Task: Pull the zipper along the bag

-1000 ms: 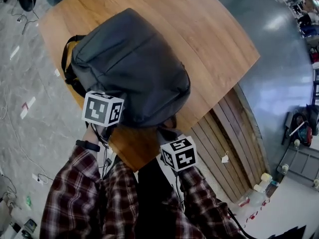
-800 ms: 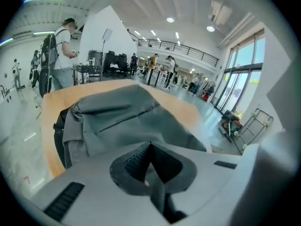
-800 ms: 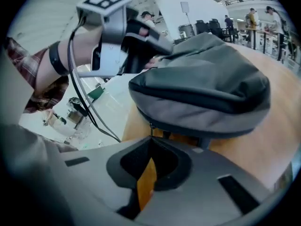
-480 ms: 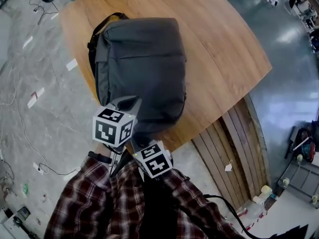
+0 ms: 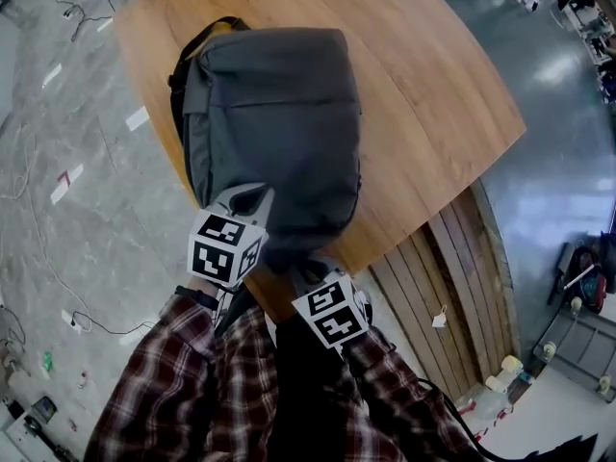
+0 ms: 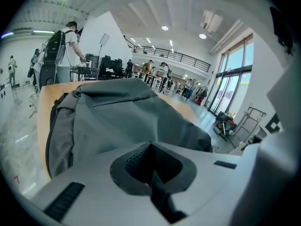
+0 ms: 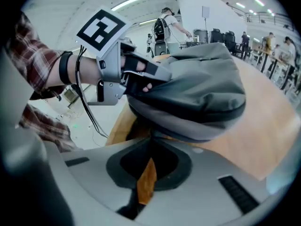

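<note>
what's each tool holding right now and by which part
Left tool pinches the bag by the fabric at its near end. Right tool is shut on a thin dark tab at that edge, apparently the zipper pull.

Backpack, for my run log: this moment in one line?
left gripper shut on backpack | right gripper shut on zipper pull | backpack on table

No words, numbers, brand names or signs are showing legibly. At six o'clock, the left marker cube (image 5: 226,248) and right marker cube (image 5: 334,314) are displaying only black-and-white square patterns, not lettering.
</note>
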